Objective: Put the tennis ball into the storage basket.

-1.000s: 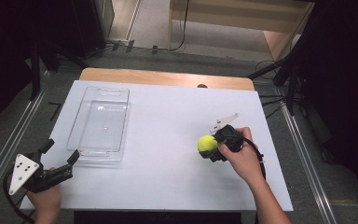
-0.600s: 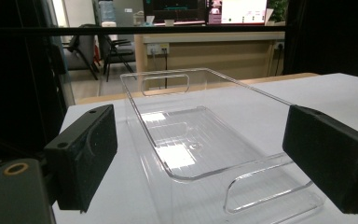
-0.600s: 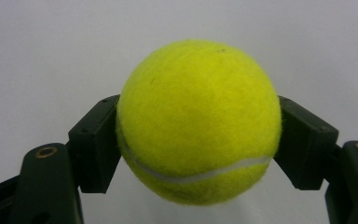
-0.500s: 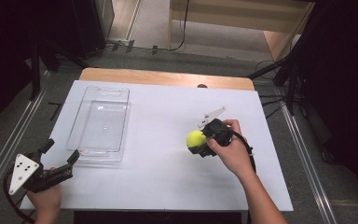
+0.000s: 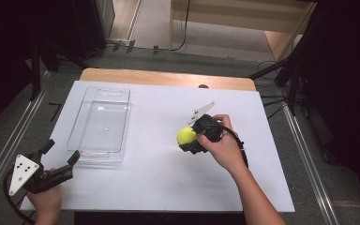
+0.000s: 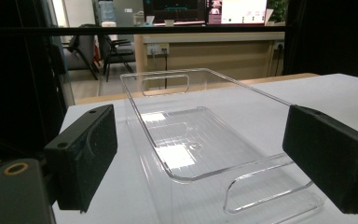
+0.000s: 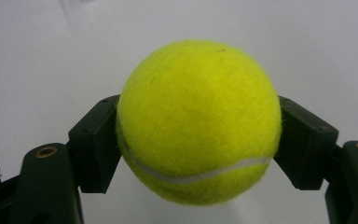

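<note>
A yellow-green tennis ball (image 5: 185, 136) (image 7: 198, 122) is clamped between the black jaws of my right gripper (image 5: 187, 139) (image 7: 198, 144), held a little above the white table (image 5: 168, 183) right of centre. A clear plastic tray (image 5: 101, 122) (image 6: 200, 140) lies empty at the left of the table. My left gripper (image 5: 61, 154) (image 6: 214, 158) rests at the table's front left corner, open wide, pointing at the tray's near end with nothing between its pads.
The white sheet lies over a wooden tabletop (image 5: 168, 78) whose far edge shows. Metal rails (image 5: 9, 140) run along both sides. Dark stands (image 5: 304, 51) and cables are on the floor beyond.
My right hand has carried the tennis ball leftward and slightly up, toward the table's middle. The left gripper and the tray have stayed where they were.
</note>
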A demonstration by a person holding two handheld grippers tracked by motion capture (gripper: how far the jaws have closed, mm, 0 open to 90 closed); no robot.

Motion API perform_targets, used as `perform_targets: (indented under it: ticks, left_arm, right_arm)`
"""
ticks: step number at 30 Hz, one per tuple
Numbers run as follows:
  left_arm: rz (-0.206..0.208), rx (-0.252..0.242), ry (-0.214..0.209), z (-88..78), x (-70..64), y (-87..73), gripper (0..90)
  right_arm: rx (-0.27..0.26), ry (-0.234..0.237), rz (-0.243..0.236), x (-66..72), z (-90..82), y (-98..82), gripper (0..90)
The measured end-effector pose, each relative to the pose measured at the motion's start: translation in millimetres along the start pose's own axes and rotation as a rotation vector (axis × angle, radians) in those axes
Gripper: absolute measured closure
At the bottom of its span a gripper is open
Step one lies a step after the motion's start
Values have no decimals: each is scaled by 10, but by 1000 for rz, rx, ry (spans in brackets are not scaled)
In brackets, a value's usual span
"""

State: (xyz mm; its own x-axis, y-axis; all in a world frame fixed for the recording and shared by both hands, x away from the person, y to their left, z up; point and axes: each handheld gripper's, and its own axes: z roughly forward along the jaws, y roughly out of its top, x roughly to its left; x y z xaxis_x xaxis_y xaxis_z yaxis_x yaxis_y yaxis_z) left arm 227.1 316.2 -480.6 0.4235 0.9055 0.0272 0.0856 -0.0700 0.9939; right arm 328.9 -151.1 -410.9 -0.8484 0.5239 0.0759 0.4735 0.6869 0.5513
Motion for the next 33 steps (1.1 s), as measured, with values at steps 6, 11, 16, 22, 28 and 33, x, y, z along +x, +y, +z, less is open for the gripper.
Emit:
perform_targets:
  ticks: [6, 11, 16, 22, 28, 33]
  left_arm:
    - [0, -1, 0, 1, 2, 1, 107]
    - [-1, -1, -1, -1, 5, 0, 106]
    - [-2, -1, 1, -1, 5, 1, 107]
    - [-4, -3, 0, 0, 6, 1, 107]
    - [-1, -1, 0, 2, 4, 3, 107]
    - [-3, 1, 2, 2, 3, 4, 107]
  right_arm:
    - [0, 12, -26, 33, 41, 157, 238]
    - [-4, 21, -36, 51, 65, 235, 238]
    - [-1, 32, -50, 73, 98, 330, 238]
    - [-4, 36, -64, 99, 130, 437, 238]
    - [-6, 47, -75, 137, 159, 563, 238]
    - [-4, 58, -96, 170, 204, 686, 238]
